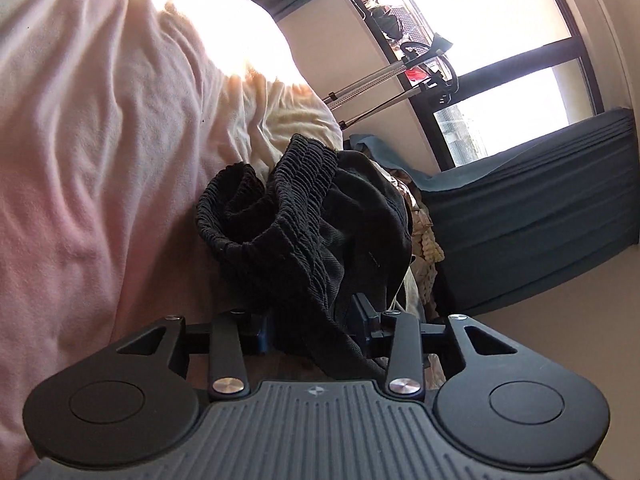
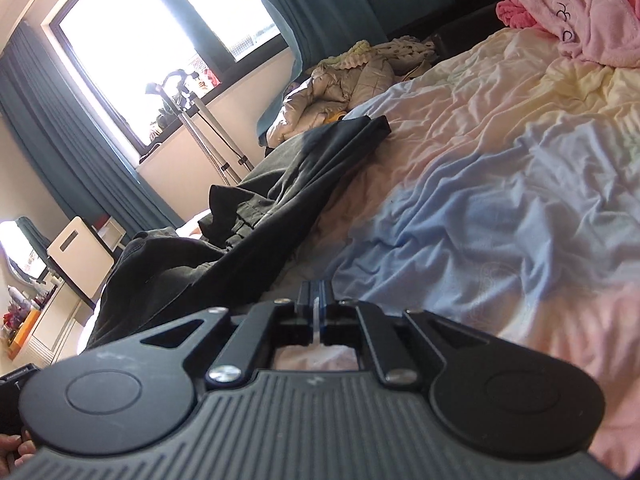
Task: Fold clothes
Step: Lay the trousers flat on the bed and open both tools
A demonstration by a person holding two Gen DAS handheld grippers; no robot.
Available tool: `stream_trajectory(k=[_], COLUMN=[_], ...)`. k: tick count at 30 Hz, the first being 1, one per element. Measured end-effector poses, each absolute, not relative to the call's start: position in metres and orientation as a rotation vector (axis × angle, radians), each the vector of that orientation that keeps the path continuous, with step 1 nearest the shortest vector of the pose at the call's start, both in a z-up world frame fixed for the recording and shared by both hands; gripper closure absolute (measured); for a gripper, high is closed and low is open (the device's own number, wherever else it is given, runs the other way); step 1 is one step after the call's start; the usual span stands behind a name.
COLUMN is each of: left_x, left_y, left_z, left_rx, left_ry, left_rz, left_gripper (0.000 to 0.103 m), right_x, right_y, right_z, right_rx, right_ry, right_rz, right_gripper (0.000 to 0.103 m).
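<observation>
Seemingly the black elastic-waisted trousers are being gathered for a fold. Nearest, the left gripper stands half parted with dark cloth hanging loosely between its jaws, so the next move calls for a firm pinch on the waistband. Beyond the closed, empty right gripper, the legs stretch away over the rumpled pastel bedsheet.

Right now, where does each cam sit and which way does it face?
Left wrist: on the left tongs, facing the black trousers bunched between its fingers, pink bedding and window beyond.
Right wrist: on the right tongs, shut, facing along the bed; a hand shows.
Shared: trousers, window, teal curtains, tripod.
</observation>
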State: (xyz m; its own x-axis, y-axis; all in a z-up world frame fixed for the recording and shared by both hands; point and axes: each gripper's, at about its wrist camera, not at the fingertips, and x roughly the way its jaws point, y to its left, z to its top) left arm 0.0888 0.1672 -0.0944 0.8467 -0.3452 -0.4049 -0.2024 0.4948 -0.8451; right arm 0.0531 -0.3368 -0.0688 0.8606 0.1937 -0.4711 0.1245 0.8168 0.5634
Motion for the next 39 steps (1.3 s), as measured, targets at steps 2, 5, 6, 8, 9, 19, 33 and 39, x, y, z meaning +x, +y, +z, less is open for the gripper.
stream_trajectory(k=[2,5,6,8,9,19,33,39], left_x=[0.089,0.092,0.093,0.099,0.104,0.141,0.128,0.106], left_y=[0.166,0.162,0.160,0.157,0.155,0.158,0.172,0.249], left_z=[-0.097,-0.104,-0.106,-0.112,-0.116,-0.121,0.044,0.058], left_rx=[-1.089,-1.100,-1.111,-1.127,-1.133,-1.088,-0.860,-0.847], left_ry=[0.586,0.579,0.581,0.589,0.593,0.595,0.408,0.333], left_rz=[-0.109,-0.102,-0.103,-0.110,-0.115,0.034,0.000,0.150], left_gripper=[0.044,0.037,0.033,0.032,0.031,0.070,0.085,0.085], right_x=[0.056,0.061,0.063,0.067,0.069,0.086,0.088,0.087], right_y=[-0.336,-0.332,-0.332,-0.331,-0.330,-0.314,-0.305,-0.303], right_z=[-0.072,-0.075,-0.077,-0.079,-0.080,-0.099,-0.107,-0.102], right_rx=[0.634,0.638,0.646,0.658,0.657,0.515,0.434,0.443], right_ry=[0.547,0.554,0.557,0.565,0.567,0.545,0.503,0.491], right_rz=[0.052,0.061,0.064,0.068,0.068,0.048,0.039,0.052], right_gripper=[0.091,0.073,0.071,0.071,0.070,0.059,0.059,0.059])
